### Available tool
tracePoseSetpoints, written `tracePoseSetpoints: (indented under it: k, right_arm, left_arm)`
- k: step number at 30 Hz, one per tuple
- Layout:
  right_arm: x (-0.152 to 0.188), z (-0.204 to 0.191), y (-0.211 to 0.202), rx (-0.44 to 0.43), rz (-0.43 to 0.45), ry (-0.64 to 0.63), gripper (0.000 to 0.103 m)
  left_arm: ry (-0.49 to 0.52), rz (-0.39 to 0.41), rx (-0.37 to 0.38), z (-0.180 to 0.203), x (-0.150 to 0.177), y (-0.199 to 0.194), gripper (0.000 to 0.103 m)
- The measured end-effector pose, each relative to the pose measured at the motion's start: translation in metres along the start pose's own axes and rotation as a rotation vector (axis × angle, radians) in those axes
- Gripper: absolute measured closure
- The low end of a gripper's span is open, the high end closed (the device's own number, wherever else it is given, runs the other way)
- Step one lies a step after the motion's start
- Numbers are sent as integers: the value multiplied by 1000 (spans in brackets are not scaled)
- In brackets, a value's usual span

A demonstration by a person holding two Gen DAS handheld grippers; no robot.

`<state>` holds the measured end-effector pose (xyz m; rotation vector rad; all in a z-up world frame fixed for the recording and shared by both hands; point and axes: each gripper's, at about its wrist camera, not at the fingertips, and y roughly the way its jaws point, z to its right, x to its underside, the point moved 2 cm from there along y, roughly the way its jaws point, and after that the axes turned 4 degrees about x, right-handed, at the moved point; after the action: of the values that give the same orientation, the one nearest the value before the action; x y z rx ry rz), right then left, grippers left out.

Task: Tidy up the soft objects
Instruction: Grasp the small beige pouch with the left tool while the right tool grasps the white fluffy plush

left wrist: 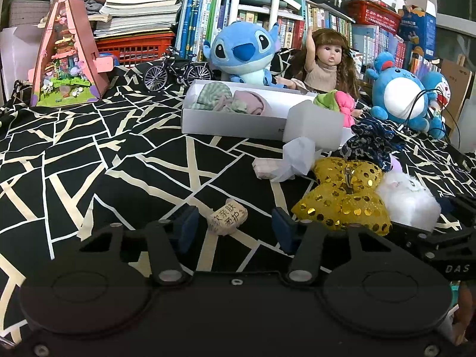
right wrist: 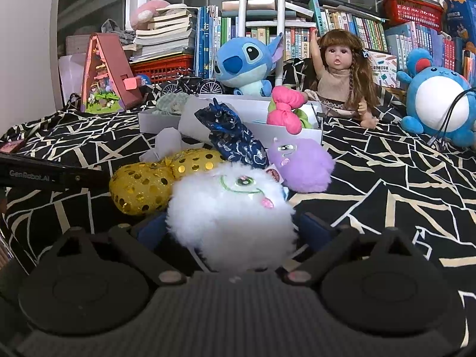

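A small cream packet point(left wrist: 228, 216) with printed writing lies on the black patterned bedspread point(left wrist: 119, 160). My left gripper point(left wrist: 235, 229) is open around it, and neither blue pad touches it. In the right wrist view a white fluffy plush point(right wrist: 232, 208) sits between the fingers of my right gripper point(right wrist: 232, 229). That gripper is open, with fur brushing the left pad point(right wrist: 151, 227) and a thin gap at the right pad. Behind the plush lie a gold sequin bow point(right wrist: 142, 187), a purple plush point(right wrist: 303, 163) and a navy patterned cloth point(right wrist: 235, 136). Further back, a white box point(left wrist: 232, 122) holds rolled cloths.
Crumpled white tissue point(left wrist: 291, 160) lies in front of the box. A pink bow point(right wrist: 285, 110) rests in it. Behind stand a blue plush point(left wrist: 241, 50), a doll point(left wrist: 324, 62), a round blue plush point(left wrist: 398, 95), a model bicycle point(left wrist: 175, 71) and a toy house point(left wrist: 68, 56). Books line the back.
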<state>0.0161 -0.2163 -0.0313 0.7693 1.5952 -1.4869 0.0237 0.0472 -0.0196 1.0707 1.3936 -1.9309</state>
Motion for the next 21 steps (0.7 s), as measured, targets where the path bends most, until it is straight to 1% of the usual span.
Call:
tracePoseSetpoints:
  k: [6, 8, 9, 18, 21]
  right_arm:
    - [-1, 1, 2, 10, -1, 10, 11]
    - [-1, 1, 2, 9, -1, 5, 12]
    - [-2, 0, 2, 7, -1, 3, 12]
    - [-3, -5, 3, -11, 2, -4, 18]
    - [-3, -5, 3, -10, 4, -3, 22]
  left_arm:
    - [-3, -1, 10, 0, 1, -2, 64]
    - [-4, 1, 13, 0, 1, -2, 68]
    - [-4, 0, 14, 0, 0, -2, 73]
    - [9, 7, 20, 3, 0, -3, 74]
    - [13, 8, 22, 4, 0, -3, 74]
